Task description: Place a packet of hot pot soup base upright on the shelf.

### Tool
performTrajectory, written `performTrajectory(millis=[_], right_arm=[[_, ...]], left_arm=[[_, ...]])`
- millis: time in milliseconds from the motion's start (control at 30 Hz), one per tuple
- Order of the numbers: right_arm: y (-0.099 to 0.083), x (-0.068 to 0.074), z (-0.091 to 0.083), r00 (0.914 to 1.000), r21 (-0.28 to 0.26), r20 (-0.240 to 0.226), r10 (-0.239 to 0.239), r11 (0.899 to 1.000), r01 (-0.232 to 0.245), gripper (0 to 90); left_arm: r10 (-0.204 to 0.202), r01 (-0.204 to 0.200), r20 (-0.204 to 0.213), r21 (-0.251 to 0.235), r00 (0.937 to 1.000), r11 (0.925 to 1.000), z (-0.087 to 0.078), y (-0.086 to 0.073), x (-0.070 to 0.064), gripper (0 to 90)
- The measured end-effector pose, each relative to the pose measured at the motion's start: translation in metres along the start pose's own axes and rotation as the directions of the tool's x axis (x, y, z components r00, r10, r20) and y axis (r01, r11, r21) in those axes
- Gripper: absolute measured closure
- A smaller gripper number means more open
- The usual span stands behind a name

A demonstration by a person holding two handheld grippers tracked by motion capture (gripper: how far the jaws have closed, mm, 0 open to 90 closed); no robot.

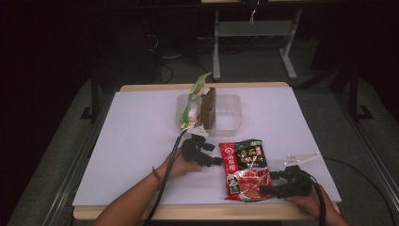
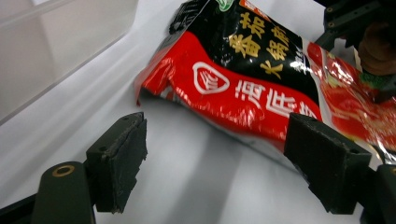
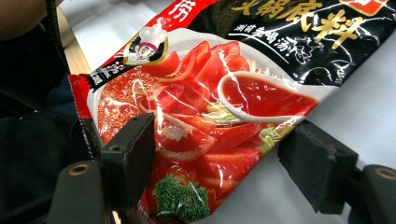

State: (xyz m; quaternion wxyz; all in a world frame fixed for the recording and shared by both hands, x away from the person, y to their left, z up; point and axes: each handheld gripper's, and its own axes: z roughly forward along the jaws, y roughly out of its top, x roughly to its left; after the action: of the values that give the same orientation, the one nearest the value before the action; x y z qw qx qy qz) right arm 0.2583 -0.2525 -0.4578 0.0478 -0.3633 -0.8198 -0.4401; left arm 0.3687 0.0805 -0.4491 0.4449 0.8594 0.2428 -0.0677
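Observation:
A red and black hotpot-seasoning packet (image 1: 244,169) lies flat on the white table, front right of centre. My left gripper (image 1: 215,154) is at the packet's left edge, open, pointing right at it. In the left gripper view the packet (image 2: 243,84) lies just ahead of the open jaws (image 2: 219,158), and the right pad (image 2: 327,165) overlaps its near edge. My right gripper (image 1: 268,182) is at the packet's lower right corner, open. In the right gripper view the jaws (image 3: 222,161) straddle the packet's tomato-picture end (image 3: 210,107), with nothing clamped.
A clear plastic container (image 1: 233,101) stands at the back centre, holding an upright green packet (image 1: 193,106) and a brown packet (image 1: 209,108). Its wall (image 2: 56,42) is close on the left gripper's left. The table's wooden front edge (image 1: 202,212) runs near both hands.

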Motion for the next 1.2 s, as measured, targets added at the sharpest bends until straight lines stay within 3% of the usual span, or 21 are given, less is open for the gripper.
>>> performTrajectory(millis=[200, 400, 567, 700, 933, 1000, 1200], right_arm=[[0.001, 0.004, 0.003, 0.9993, 0.007, 0.027, -0.026, 1.000, 0.026, 27.4], [0.002, 0.008, 0.005, 0.9976, 0.010, 0.052, -0.046, 0.999, 0.046, 28.0], [0.004, 0.011, 0.008, 0.9952, 0.018, 0.069, -0.070, 0.997, 0.069, 28.7], [0.005, 0.012, 0.010, 0.9930, 0.014, 0.080, -0.087, 0.996, 0.086, 31.5], [0.006, 0.013, 0.011, 0.9880, 0.013, 0.110, -0.108, 0.994, 0.107, 36.3], [0.005, 0.014, 0.011, 0.9864, 0.012, 0.117, -0.115, 0.993, 0.114, 36.6], [0.006, 0.015, 0.008, 0.9791, 0.004, 0.150, -0.137, 0.990, 0.138, 49.0]], left_arm=[[-0.033, 0.033, -0.003, -0.005, 0.9994, 0.9994, 0.012, 0.006, 0.002, 16.3], [-0.039, 0.039, 0.011, 0.014, 0.9992, 0.9991, 0.021, 0.008, 0.003, 15.0], [-0.006, 0.005, 0.027, 0.036, 0.9996, 0.9993, 0.028, 0.012, -0.002, 10.6], [0.011, -0.013, 0.058, 0.041, 0.9982, 0.9991, 0.032, 0.013, -0.005, 13.7], [0.024, -0.025, 0.048, 0.026, 0.9986, 0.9994, 0.031, 0.013, -0.009, 13.5], [0.044, -0.045, 0.034, 0.017, 0.9984, 0.9988, 0.030, 0.013, -0.011, 14.4], [0.054, -0.054, 0.027, -0.015, 0.9982, 0.9984, 0.025, 0.013, -0.011, 17.0]])
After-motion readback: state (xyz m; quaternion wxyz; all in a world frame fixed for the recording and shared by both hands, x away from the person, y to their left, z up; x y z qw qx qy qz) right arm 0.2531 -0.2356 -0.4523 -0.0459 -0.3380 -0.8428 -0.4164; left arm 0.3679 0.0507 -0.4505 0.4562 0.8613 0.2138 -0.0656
